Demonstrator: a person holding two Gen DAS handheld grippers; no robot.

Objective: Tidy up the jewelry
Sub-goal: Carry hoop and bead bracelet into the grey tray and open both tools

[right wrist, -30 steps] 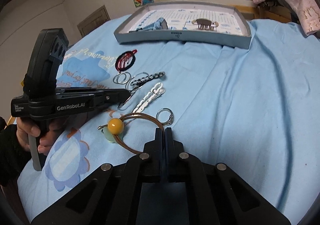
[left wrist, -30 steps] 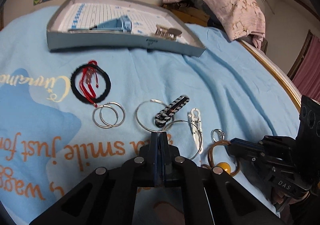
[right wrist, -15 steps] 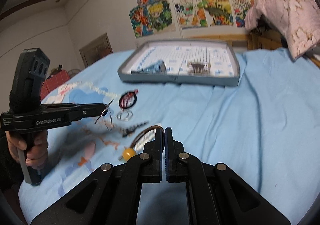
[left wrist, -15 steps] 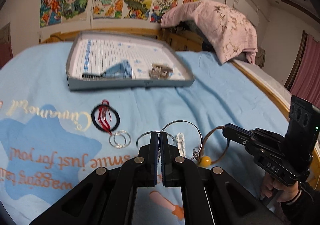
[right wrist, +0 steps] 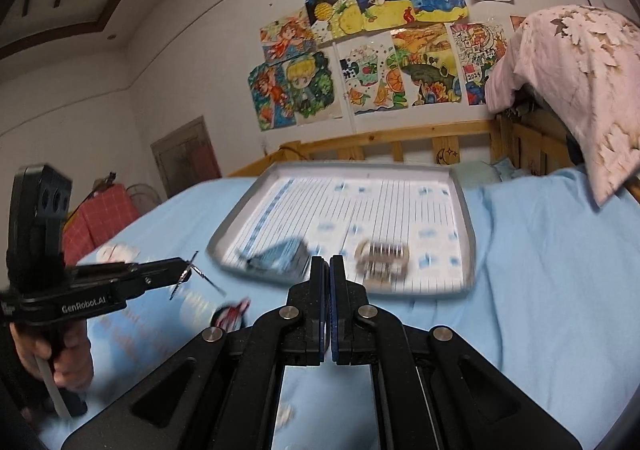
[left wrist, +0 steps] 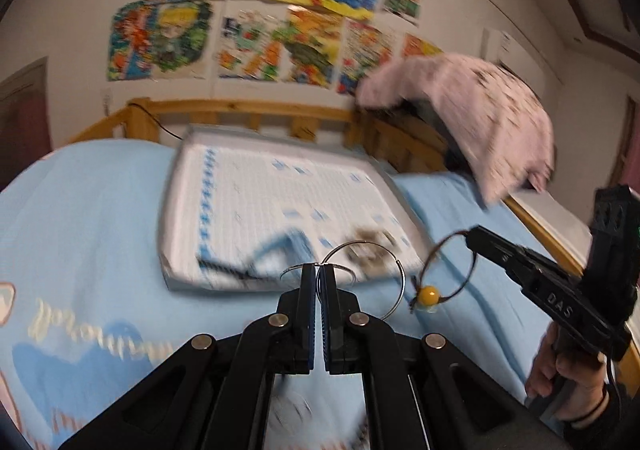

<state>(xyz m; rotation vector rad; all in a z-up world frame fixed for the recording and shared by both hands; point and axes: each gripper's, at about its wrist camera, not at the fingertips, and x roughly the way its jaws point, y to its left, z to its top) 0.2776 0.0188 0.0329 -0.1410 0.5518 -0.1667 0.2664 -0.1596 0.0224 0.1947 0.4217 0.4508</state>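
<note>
My left gripper (left wrist: 319, 270) is shut on thin silver hoops (left wrist: 403, 284), held in the air before the grey tray (left wrist: 172, 209). In the right wrist view that gripper (right wrist: 185, 264) shows at the left with the hoops (right wrist: 208, 282) edge-on. At the right of the left wrist view, my right gripper (left wrist: 472, 236) is shut on a brown cord bracelet with a yellow bead (left wrist: 428, 294), which hangs above the bed. In its own view the right gripper (right wrist: 327, 262) looks shut and the bracelet is hidden. The tray (right wrist: 468, 234) holds a blue item (right wrist: 280, 254) and a brown claw clip (right wrist: 382, 262).
A black hair tie with red cord (right wrist: 230, 316) lies on the light blue sheet (left wrist: 80, 230). A wooden bed rail (right wrist: 400, 137) runs behind the tray, with a pink blanket (right wrist: 580, 81) draped at the right. A red box (right wrist: 100, 217) stands at the left.
Both grippers rose off the sheet and tipped up toward the tray. The left lifted the silver hoops; the right lifted the brown bracelet. The other jewelry dropped out of view below.
</note>
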